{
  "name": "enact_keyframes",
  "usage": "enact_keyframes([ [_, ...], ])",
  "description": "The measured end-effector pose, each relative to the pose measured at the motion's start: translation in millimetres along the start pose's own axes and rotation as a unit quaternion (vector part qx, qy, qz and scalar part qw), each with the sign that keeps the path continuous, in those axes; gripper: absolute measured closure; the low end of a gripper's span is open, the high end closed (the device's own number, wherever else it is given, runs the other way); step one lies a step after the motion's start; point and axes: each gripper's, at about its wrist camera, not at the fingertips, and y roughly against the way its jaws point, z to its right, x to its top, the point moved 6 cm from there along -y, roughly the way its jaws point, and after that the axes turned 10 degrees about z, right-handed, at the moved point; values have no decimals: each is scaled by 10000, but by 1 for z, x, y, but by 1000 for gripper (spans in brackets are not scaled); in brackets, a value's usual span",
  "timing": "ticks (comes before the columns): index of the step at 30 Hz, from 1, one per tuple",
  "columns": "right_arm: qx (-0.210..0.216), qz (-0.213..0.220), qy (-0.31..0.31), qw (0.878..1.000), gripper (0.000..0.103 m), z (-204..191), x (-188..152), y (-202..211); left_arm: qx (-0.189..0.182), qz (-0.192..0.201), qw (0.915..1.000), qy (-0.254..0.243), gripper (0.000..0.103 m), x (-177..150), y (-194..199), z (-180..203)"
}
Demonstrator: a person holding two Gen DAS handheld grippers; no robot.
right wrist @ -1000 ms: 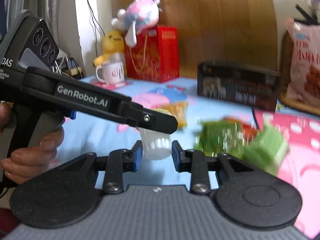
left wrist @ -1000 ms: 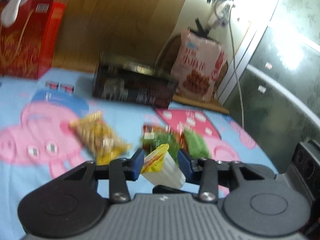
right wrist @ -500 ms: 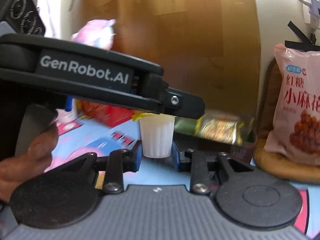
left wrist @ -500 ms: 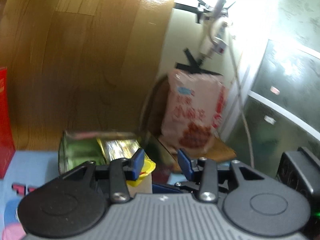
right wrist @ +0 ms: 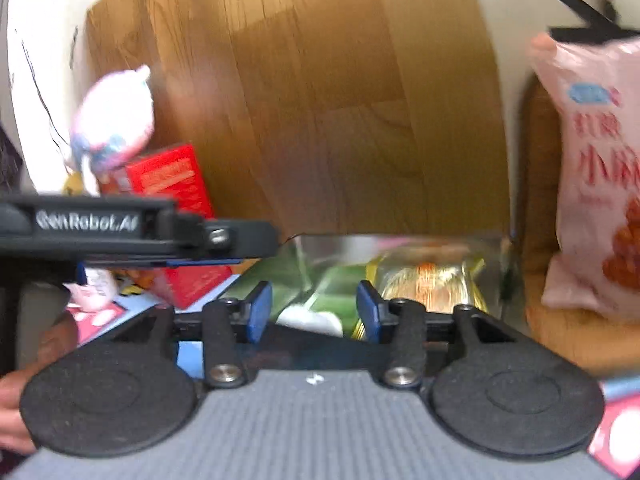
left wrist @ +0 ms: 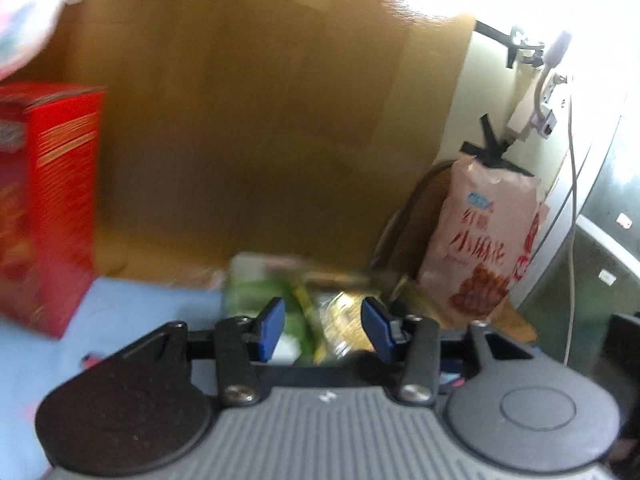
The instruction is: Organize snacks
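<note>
Wood-grain panel behind a blue cartoon-print table cover (left wrist: 132, 300), with both grippers poised over an open snack box at its back edge.

Both claws have just been opening and now stand part-spread with nothing pinched: the left gripper (left wrist: 322, 330) and the right gripper (right wrist: 314, 312) each show blue pads clear of any object. Below them the dark shiny-lined snack box (right wrist: 400, 244) holds green packets (right wrist: 320, 280), a gold crinkly packet (right wrist: 432, 284), and a small white ribbed cup (right wrist: 310, 318) lying just past the right claw's tips. A tall pink bag of fried twists (left wrist: 484, 248) stands just beside the box toward the table's right edge. A red carton (left wrist: 52, 200) sits near the left back corner, a pink plush toy (right wrist: 116, 120) above it. A hand (right wrist: 16, 412) grips the left tool.
</note>
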Motion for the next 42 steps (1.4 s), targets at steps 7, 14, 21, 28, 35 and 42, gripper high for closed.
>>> enact_keyframes([
  [7,868,-852,32,9926,42,-48,-61,54,414,-925,9948,86,56,-74,32,-33],
  [14,1146,-1532,1213,9740,44,-105,-118,64,577,-985,9935,8,59,-114,68,-24],
  [21,1280,-1409,1505,9701,45,-112,-126,107,331,-1023,9941,-128,59,-138,103,8],
  [28,1474,-1347,1624,9663,42,-93,-131,158,-144,-1157,9931,-144,59,-165,133,50],
  [35,739,-1045,1473,9808,20,-65,-134,192,-610,-1462,9874,-32,51,-174,146,72],
  [42,427,-845,1051,9899,20,-46,-135,219,-602,-1409,9871,459,38,-158,149,54],
])
